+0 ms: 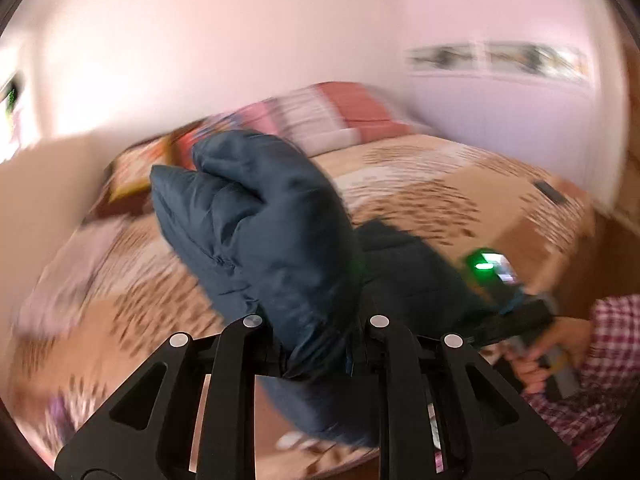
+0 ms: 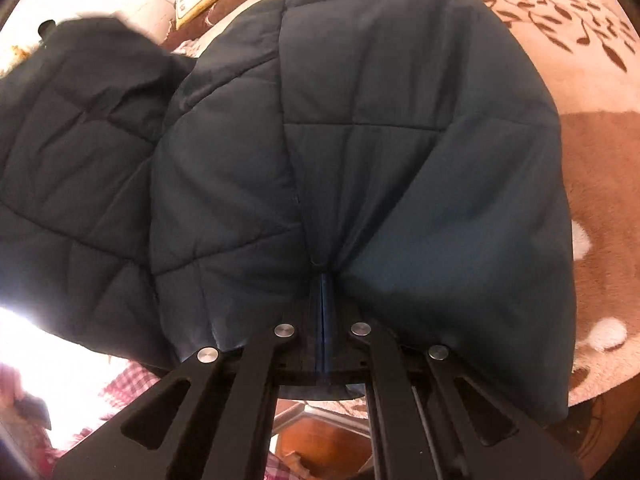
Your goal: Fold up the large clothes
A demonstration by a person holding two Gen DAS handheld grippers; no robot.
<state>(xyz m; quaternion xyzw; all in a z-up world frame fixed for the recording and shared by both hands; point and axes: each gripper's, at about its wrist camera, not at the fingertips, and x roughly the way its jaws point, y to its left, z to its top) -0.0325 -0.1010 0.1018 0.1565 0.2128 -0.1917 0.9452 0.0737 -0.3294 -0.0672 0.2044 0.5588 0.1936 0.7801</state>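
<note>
My left gripper [image 1: 316,344] has its jaws clenched on a bunched fold of the dark blue quilted jacket [image 1: 264,216], which stands up in front of the lens, lifted off the bed [image 1: 460,184]. My right gripper [image 2: 325,320] is clamped tight on another pinch of the same jacket, the fabric gathering into the seam between the jaws. In the right wrist view the jacket spreads wide across the leaf-patterned bedspread [image 2: 560,12], 1 part trailing off to the left. From the left wrist I see the person's hand [image 1: 552,352] gripping the right tool, a checked sleeve [image 1: 608,344] behind it. The background is badly blurred.
</note>
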